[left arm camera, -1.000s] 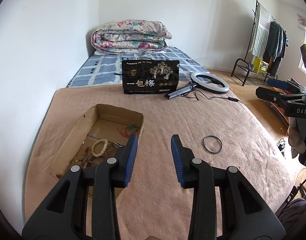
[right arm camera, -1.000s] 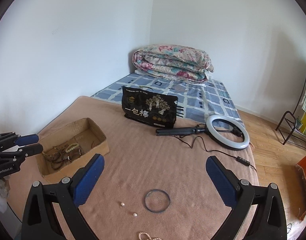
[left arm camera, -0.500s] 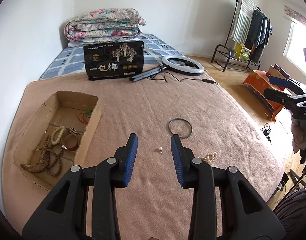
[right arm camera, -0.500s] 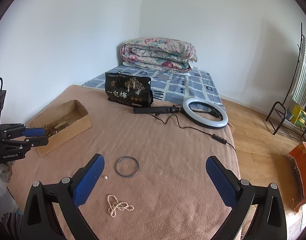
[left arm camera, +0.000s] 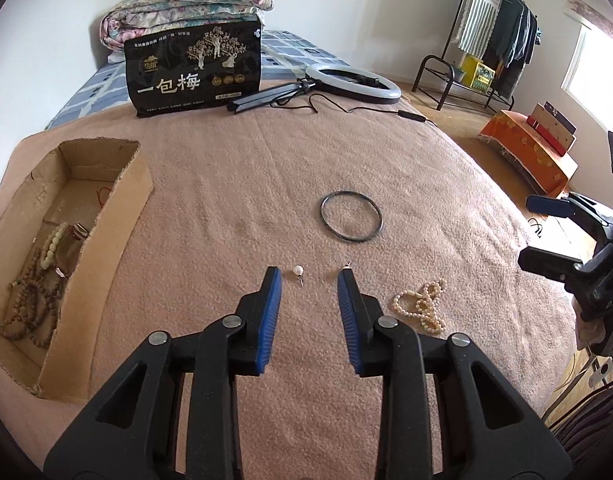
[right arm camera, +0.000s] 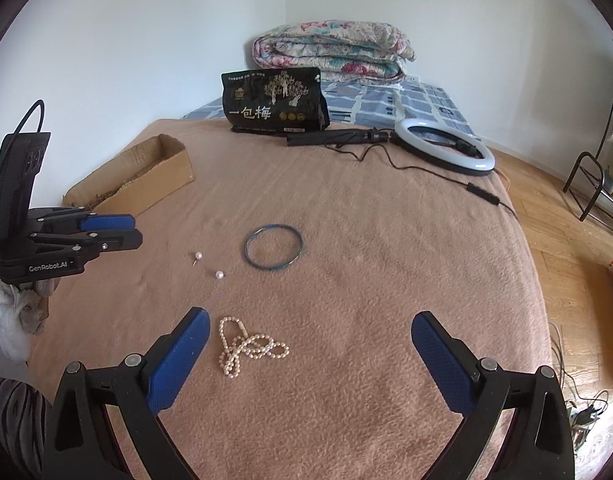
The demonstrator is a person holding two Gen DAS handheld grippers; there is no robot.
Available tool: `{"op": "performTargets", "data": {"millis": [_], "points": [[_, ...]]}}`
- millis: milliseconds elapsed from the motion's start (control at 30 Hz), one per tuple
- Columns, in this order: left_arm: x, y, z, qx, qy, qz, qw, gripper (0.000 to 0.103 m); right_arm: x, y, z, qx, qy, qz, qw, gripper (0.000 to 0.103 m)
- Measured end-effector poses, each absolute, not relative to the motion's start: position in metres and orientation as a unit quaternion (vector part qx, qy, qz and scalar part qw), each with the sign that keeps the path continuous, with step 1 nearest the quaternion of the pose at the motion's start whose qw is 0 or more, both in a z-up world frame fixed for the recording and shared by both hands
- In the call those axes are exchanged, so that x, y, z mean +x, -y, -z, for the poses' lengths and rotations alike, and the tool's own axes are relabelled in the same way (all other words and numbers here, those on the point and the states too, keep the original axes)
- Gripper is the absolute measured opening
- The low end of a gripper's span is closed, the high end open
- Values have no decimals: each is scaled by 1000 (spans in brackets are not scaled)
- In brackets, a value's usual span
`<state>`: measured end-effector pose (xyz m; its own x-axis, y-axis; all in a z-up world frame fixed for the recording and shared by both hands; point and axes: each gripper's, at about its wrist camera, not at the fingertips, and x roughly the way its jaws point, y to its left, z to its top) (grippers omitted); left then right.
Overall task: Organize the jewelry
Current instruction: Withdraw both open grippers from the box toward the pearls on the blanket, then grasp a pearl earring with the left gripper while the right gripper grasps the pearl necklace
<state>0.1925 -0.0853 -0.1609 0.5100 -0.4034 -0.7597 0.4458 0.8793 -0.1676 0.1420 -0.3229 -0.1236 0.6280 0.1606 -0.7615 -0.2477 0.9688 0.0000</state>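
My left gripper (left arm camera: 308, 274) is open and empty, low over the pink blanket, with a pearl stud earring (left arm camera: 298, 270) just beyond its tips. A second pearl earring (right arm camera: 219, 275) lies by its right fingertip. A dark bangle (left arm camera: 351, 216) lies farther ahead. A pearl necklace (left arm camera: 421, 303) lies bunched to the right. A cardboard box (left arm camera: 114, 224) at the left holds bead bracelets (left arm camera: 30, 292). My right gripper (right arm camera: 310, 332) is wide open and empty, with the necklace (right arm camera: 246, 348) just inside its left finger. The left gripper shows in the right wrist view (right arm camera: 136, 230).
A black snack bag (left arm camera: 194, 68) stands at the far side of the blanket (left arm camera: 226, 168), with a ring light (left arm camera: 352, 82) and its cable beside it. A folded quilt (left arm camera: 186, 12) lies behind. The bed edge drops to wooden floor on the right, by a clothes rack (left arm camera: 490, 40).
My left gripper has swung right from over the box and moved down toward the pearl earrings. My right gripper has moved nearer and lower over the necklace. Both stayed open.
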Motion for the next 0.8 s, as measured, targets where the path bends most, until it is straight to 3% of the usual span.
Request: {"op": "performTargets", "data": {"millis": [400, 800], "points": [[222, 99, 204, 26, -455, 241, 857, 21, 148, 294, 178, -37, -455, -143, 878, 86], [233, 108, 224, 34, -464, 239, 852, 18, 154, 281, 200, -43, -472, -150, 867, 82]]}}
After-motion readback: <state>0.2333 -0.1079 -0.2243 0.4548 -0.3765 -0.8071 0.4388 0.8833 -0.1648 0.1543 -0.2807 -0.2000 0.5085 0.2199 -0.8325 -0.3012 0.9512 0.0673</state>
